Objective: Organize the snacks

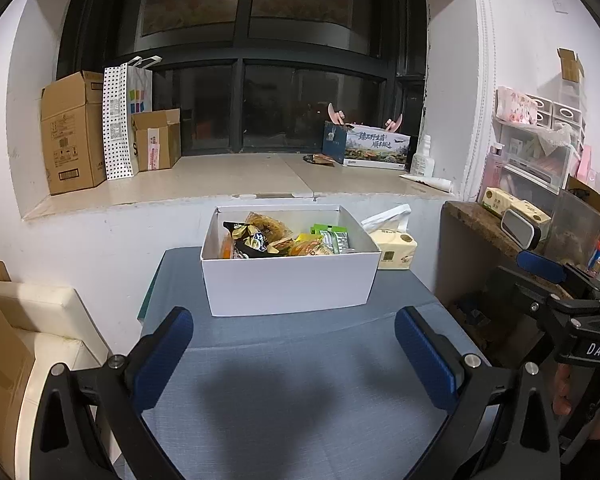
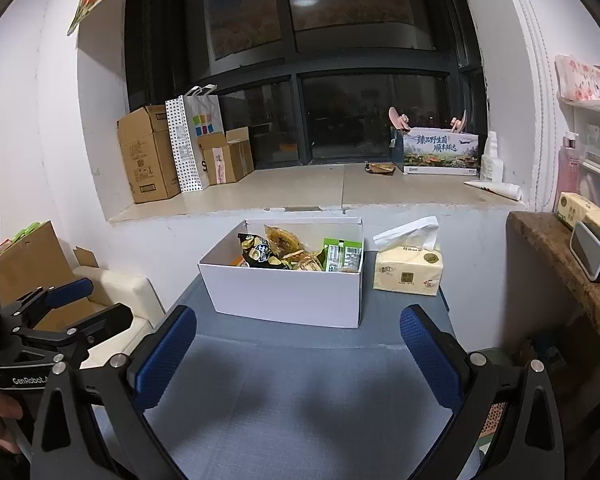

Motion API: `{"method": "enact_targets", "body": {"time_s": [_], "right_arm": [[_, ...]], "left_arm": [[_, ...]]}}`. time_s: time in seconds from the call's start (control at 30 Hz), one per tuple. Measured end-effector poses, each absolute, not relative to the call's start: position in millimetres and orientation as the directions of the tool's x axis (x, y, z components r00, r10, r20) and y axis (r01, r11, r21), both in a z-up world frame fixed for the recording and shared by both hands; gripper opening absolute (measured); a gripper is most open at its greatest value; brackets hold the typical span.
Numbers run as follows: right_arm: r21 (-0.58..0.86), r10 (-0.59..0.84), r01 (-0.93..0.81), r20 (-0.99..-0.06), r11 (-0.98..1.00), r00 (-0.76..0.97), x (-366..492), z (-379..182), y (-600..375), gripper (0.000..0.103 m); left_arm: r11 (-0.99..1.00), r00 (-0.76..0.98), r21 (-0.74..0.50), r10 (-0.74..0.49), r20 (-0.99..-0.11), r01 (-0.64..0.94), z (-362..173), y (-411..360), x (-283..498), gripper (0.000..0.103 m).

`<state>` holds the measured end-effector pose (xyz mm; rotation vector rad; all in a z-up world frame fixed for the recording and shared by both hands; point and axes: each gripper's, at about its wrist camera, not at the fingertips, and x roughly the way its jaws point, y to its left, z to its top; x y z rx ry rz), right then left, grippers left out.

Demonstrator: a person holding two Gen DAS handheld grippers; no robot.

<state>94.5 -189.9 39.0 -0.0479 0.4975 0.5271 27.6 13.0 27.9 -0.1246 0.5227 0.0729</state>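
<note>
A white open box (image 1: 288,284) (image 2: 284,296) stands at the far end of a grey-blue table (image 1: 300,380) (image 2: 300,392). Several snack packets lie inside it: a black packet (image 1: 249,240) (image 2: 257,254), brown and orange packets (image 1: 300,246) (image 2: 296,258) and a green packet (image 1: 334,238) (image 2: 340,256). My left gripper (image 1: 294,354) is open and empty, above the table in front of the box. My right gripper (image 2: 298,354) is open and empty too, beside it. Each gripper shows at the edge of the other's view.
A yellow tissue pack (image 1: 394,250) (image 2: 410,272) sits right of the box. A windowsill (image 1: 240,180) behind holds cardboard boxes (image 1: 74,132), a paper bag and a printed carton (image 1: 374,146). A brown side shelf (image 2: 560,256) stands right, a cream seat (image 1: 32,320) left.
</note>
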Motion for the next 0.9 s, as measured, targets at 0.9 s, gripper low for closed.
{"method": "enact_targets", "body": {"time_s": [0.9], "right_arm": [[0.074,0.461,-0.489,-0.477,0.869,0.748,94.6,36.9,-189.9,0.103]], "left_arm": [[0.990,0.857,-0.099,0.036,-0.514,-0.101,26.0,13.6,29.5,0.103]]}}
